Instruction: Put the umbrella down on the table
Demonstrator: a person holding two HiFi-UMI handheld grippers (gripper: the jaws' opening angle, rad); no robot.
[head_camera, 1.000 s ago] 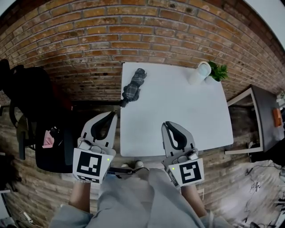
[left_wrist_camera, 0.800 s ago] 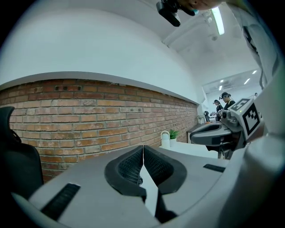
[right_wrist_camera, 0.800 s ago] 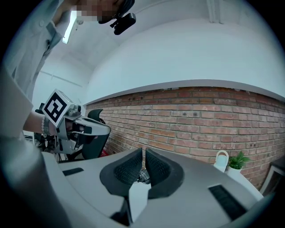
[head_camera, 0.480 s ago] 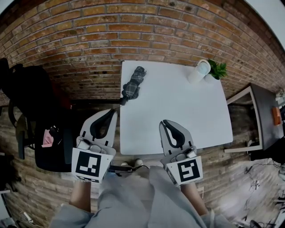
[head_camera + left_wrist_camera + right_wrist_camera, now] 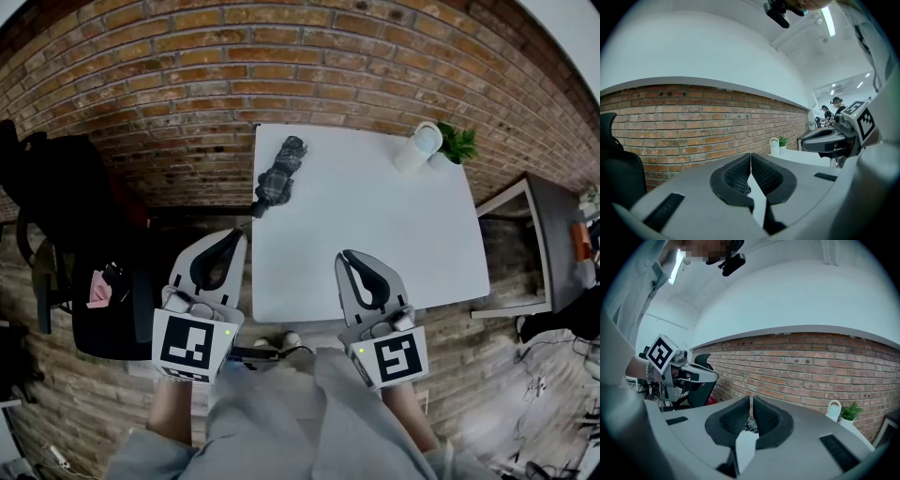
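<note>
Little has shifted in the last second. The folded umbrella [image 5: 278,178] lies unmoved at the far left corner of the counter [image 5: 375,234]. The left gripper [image 5: 234,238] and right gripper [image 5: 346,258] hang near the person, both clenched on nothing and well apart from it, so the task looks done.

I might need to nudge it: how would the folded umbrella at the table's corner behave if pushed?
The umbrella looks loosely bundled, its fabric rumpled, so it would probably squash and drag rather than roll. Its dark end pokes past the left edge of the table, so a push that way might tip it off.
</note>
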